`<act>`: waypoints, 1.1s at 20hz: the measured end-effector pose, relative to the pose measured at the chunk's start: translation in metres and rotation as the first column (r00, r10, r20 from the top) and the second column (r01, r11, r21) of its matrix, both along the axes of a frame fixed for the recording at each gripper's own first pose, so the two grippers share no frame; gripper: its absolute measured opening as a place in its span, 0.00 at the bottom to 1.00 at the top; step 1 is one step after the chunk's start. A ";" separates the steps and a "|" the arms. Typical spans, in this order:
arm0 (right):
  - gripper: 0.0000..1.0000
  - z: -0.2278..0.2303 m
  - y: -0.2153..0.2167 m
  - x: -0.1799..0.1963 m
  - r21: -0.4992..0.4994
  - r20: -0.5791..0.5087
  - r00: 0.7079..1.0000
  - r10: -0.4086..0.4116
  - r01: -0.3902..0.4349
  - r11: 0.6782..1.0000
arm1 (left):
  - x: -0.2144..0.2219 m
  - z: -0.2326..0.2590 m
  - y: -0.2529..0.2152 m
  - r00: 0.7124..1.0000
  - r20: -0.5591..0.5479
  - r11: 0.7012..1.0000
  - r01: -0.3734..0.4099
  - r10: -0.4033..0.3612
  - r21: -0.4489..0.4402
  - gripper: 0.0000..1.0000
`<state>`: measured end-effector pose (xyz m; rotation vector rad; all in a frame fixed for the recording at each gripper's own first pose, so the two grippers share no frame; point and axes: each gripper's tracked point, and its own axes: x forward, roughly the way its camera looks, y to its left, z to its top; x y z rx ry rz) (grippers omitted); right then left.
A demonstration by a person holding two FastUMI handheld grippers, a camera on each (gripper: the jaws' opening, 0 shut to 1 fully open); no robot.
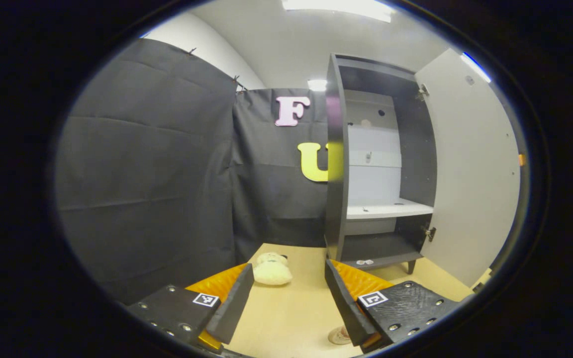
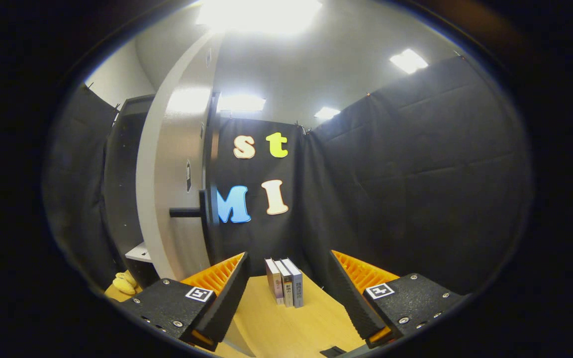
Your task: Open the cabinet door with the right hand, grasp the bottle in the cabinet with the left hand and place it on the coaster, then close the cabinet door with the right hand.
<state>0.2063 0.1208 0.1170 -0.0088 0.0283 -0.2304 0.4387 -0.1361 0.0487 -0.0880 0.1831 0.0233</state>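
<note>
On the wooden table in the left gripper view, a cream plush toy lies near the black cloth wall, just past the left gripper, whose fingers are spread wide with nothing between them. Under its right finger, a small round object peeks out on the table; I cannot tell whether it is the coaster or the bottle. Farther right stands the dark cabinet, its white shelf bare, and its pale cabinet door is swung fully open to the right.

Across in the right gripper view, the door's edge rises at left with its black handle sticking out. The right gripper is released, apart from the handle. Three books stand upright between its fingers, farther back on the table.
</note>
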 end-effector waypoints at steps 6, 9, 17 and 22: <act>0.93 0.007 0.013 -0.006 -0.021 0.023 0.998 -0.050 0.051 0.999 | 0.001 0.000 0.015 1.000 0.006 1.000 -0.001 0.001 -0.013 0.83; 0.93 0.011 0.017 -0.012 -0.059 0.038 0.995 -0.088 0.090 0.994 | 0.000 -0.002 0.017 1.000 0.008 1.000 0.010 -0.010 -0.025 0.86; 0.92 0.011 0.043 -0.020 -0.067 0.038 0.994 -0.099 0.101 0.993 | -0.005 -0.006 0.038 1.000 0.000 0.998 0.007 -0.007 -0.056 0.89; 0.92 0.013 0.069 -0.025 -0.061 0.043 0.998 -0.048 0.051 0.997 | -0.006 -0.014 0.053 1.000 -0.009 0.997 0.004 -0.005 -0.075 0.89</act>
